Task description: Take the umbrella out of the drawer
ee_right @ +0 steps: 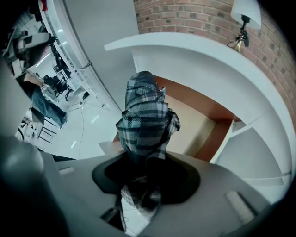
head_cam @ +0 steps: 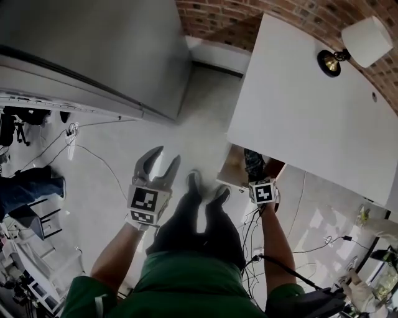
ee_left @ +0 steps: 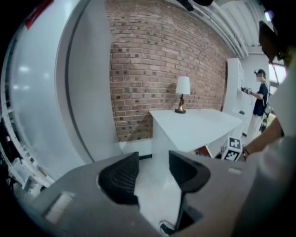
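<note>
A folded plaid umbrella (ee_right: pixel 145 115) sticks up between the jaws of my right gripper (ee_right: pixel 145 173), which is shut on its lower part. Below it lies the open wooden drawer (ee_right: pixel 196 127) under the white table top (ee_right: pixel 194 60). In the head view the right gripper (head_cam: pixel 256 178) holds the umbrella (head_cam: pixel 252 163) just above the drawer (head_cam: pixel 233 168), at the table's (head_cam: pixel 311 105) near edge. My left gripper (head_cam: pixel 168 155) hangs over the floor to the left, open and empty. In its own view the left gripper (ee_left: pixel 155 173) has only floor between its pads.
A table lamp (head_cam: pixel 357 40) stands on the table by the brick wall (head_cam: pixel 211 15). A large grey cabinet (head_cam: pixel 93 49) fills the upper left. Cables (head_cam: pixel 93 155) trail over the floor. A person's legs (head_cam: pixel 31 183) show at the left edge, and my own shoes (head_cam: pixel 194 180) between the grippers.
</note>
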{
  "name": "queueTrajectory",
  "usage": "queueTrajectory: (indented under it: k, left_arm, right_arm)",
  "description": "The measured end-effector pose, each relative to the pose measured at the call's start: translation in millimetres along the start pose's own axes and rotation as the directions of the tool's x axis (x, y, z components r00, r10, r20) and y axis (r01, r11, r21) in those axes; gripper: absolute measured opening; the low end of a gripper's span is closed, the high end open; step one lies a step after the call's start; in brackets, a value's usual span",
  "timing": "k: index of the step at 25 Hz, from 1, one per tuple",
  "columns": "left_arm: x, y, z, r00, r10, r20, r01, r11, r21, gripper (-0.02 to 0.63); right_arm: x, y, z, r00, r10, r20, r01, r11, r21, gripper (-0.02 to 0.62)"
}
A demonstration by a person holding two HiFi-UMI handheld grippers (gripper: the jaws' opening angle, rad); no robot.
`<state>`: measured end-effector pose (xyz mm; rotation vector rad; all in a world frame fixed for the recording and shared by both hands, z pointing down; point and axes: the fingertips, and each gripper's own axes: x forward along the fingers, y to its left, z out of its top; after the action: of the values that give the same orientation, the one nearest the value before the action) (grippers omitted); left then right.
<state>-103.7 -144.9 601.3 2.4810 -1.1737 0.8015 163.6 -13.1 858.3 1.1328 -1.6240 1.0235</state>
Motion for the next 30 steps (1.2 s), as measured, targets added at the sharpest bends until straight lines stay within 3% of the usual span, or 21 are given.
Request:
queueTrajectory:
  k: [4, 8, 12, 16, 23, 30]
  left_arm:
    - [-10.5, -8.0, 34.4, 0.999, -0.025, 0.029, 0.024, 1.0, 0.02, 0.201]
    - [-19.3, -9.0, 58.9, 0.997, -0.035, 0.063, 0.033, 0.999, 0.033, 0.201]
    - [-27.9, -9.1, 86.5, 0.991, -0.044, 0.123, 0.038, 0.998, 0.047, 0.201]
    - [-41.2, -12.5, 106.0, 0.986, -0.057, 0.157, 0.049, 0.997, 0.054, 0.201]
    - [-50.8, -11.8, 152.2, 0.967, -0.062, 0.247, 0.045, 0.996, 0.072, 0.201]
    - [-71.0, -11.8, 204.2, 0.937, -0.077, 0.342, 0.041, 0.993, 0.11, 0.201]
  right_arm:
    - [-45.5, 15.0, -11.5, 1.0, 0.01, 0.018, -0.011, 0.998, 0.067, 0.167]
    - [-82.9, 30.5, -9.1, 0.997, 0.03, 0.065, -0.034, 0.997, 0.071, 0.167]
    - [-121.9, 47.9, 1.5, 0.988, 0.067, 0.141, -0.082, 0.991, 0.108, 0.167]
    - [-169.2, 50.0, 17.8, 0.971, 0.054, 0.234, -0.097, 0.979, 0.18, 0.167]
    - [-241.7, 10.5, 57.8, 0.92, -0.081, 0.383, -0.023, 0.966, 0.259, 0.167]
    - [-305.3, -13.6, 90.1, 0.841, -0.196, 0.505, 0.025, 0.945, 0.326, 0.167]
